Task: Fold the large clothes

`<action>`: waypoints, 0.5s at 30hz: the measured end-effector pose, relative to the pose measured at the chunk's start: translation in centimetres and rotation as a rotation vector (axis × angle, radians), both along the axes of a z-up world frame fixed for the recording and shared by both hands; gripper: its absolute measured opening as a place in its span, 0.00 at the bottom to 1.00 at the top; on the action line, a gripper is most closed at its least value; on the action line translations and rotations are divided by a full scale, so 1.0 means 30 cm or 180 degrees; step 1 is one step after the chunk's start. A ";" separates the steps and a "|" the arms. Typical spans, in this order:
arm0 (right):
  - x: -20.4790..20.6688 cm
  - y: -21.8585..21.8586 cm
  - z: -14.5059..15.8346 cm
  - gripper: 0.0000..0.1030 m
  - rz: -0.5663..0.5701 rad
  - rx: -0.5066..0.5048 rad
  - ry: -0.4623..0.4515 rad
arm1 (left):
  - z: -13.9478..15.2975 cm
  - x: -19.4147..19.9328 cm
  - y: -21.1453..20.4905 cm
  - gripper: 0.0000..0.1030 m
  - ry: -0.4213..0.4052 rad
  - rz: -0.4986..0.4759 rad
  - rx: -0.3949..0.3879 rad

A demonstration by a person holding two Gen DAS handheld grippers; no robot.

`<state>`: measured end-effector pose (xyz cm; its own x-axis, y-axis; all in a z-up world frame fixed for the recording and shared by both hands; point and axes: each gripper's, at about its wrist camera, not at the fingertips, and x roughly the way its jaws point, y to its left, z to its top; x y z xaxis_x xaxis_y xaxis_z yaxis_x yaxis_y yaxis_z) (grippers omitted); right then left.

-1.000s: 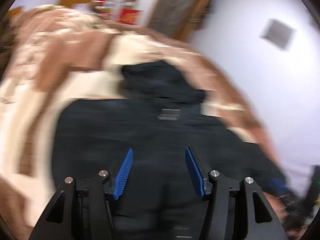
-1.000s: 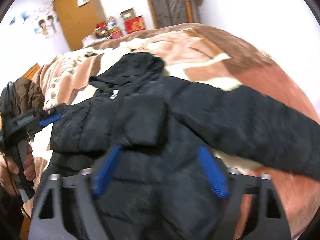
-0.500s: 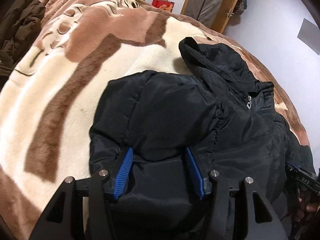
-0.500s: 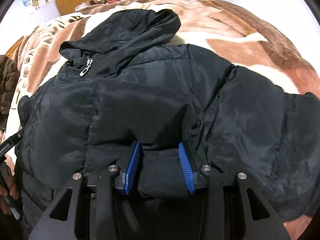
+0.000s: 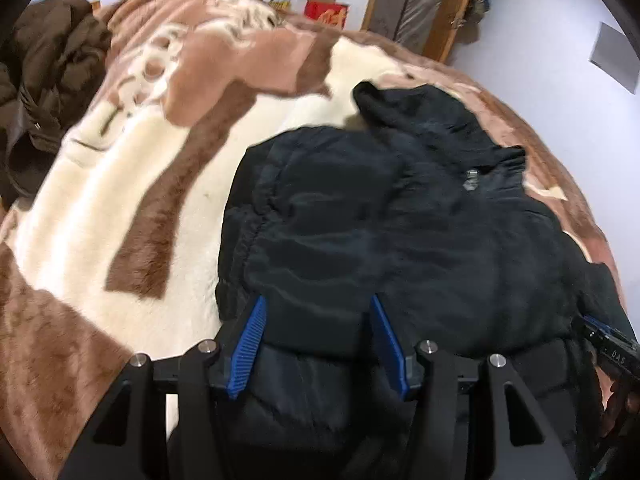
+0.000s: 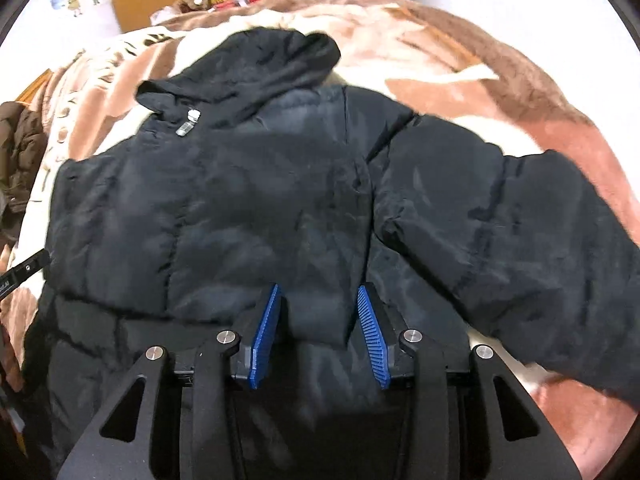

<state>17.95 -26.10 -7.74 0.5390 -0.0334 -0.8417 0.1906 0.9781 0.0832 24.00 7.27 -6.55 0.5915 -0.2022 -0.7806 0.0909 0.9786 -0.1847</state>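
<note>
A black hooded puffer jacket [image 5: 392, 216] lies face up on the bed, hood toward the far side; it also shows in the right wrist view [image 6: 248, 200]. One sleeve is folded across the chest; the other sleeve [image 6: 520, 232] stretches out to the right. My left gripper [image 5: 318, 340] stands open with the folded sleeve's cuff between its blue pads. My right gripper [image 6: 318, 324] is also open, with a cuff edge lying between its pads. The right gripper shows at the right edge of the left wrist view [image 5: 612, 354].
The bed is covered by a brown and cream plush blanket [image 5: 132, 184]. A dark brown coat [image 5: 44, 92] is heaped at its left side. A wardrobe, boxes and a door stand by the far wall.
Both grippers have come down over the jacket and drawn back a little. The jaws of both have widened compared with half a second ago, loosening from the cuff.
</note>
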 end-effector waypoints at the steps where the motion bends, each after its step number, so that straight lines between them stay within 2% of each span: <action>1: -0.032 -0.005 0.011 0.39 -0.0024 0.0041 -0.0023 | 0.020 -0.037 -0.004 0.54 -0.0040 -0.0015 -0.0001; 4: -0.161 -0.012 0.049 0.40 -0.0108 0.0197 -0.0113 | 0.075 -0.158 -0.012 0.54 -0.0104 -0.0066 -0.0097; 9: -0.376 -0.035 0.092 0.41 -0.0276 0.0380 -0.0206 | 0.121 -0.387 -0.043 0.54 -0.0111 -0.0147 -0.0105; 15: -0.601 -0.163 0.127 0.41 -0.0627 0.0539 -0.0293 | 0.156 -0.588 -0.087 0.54 -0.0089 -0.0221 0.0016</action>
